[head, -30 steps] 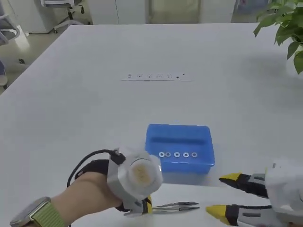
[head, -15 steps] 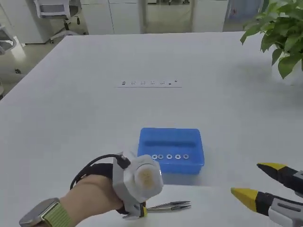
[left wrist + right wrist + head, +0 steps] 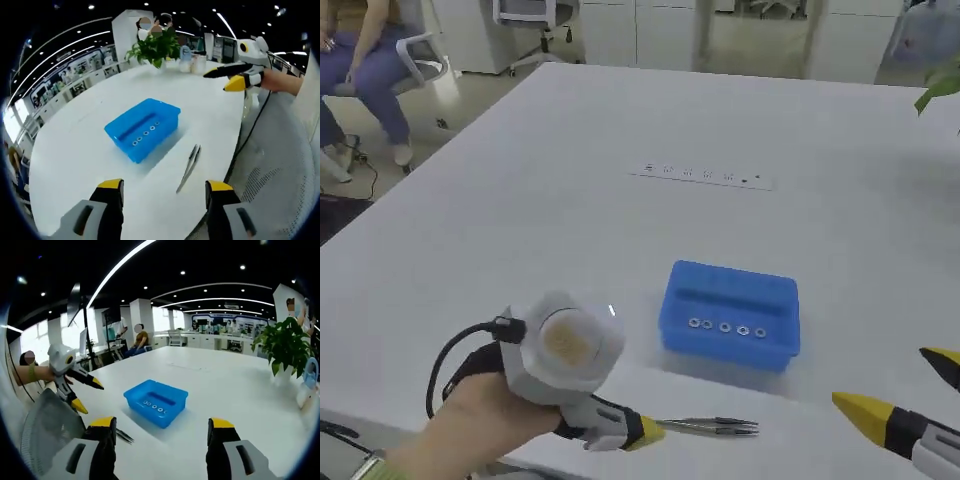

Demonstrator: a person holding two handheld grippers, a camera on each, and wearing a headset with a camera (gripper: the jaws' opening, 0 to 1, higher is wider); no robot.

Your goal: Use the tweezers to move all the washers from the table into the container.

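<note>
A blue container [image 3: 731, 300] stands on the white table with a row of several washers [image 3: 725, 327] inside it. Steel tweezers [image 3: 712, 427] lie flat on the table in front of it, near the front edge. My left gripper [image 3: 642, 432] sits just left of the tweezers' handle end, open, with nothing between its jaws. The left gripper view has the tweezers [image 3: 189, 161] ahead of the open left gripper [image 3: 165, 186] and the container [image 3: 142, 129] beyond. My right gripper [image 3: 900, 385] hovers open at the lower right, apart from the tweezers. The right gripper view shows the container [image 3: 156, 401].
A flush socket strip [image 3: 700, 175] lies mid-table behind the container. Chairs and a seated person [image 3: 360, 60] are beyond the far left corner, and a plant [image 3: 285, 347] is at the right. The table's front edge [image 3: 440, 440] is close to the left gripper.
The head camera has swung left and up. My right gripper has drawn back to the right, away from the tweezers' tips. The left gripper stays by the tweezers' handle end.
</note>
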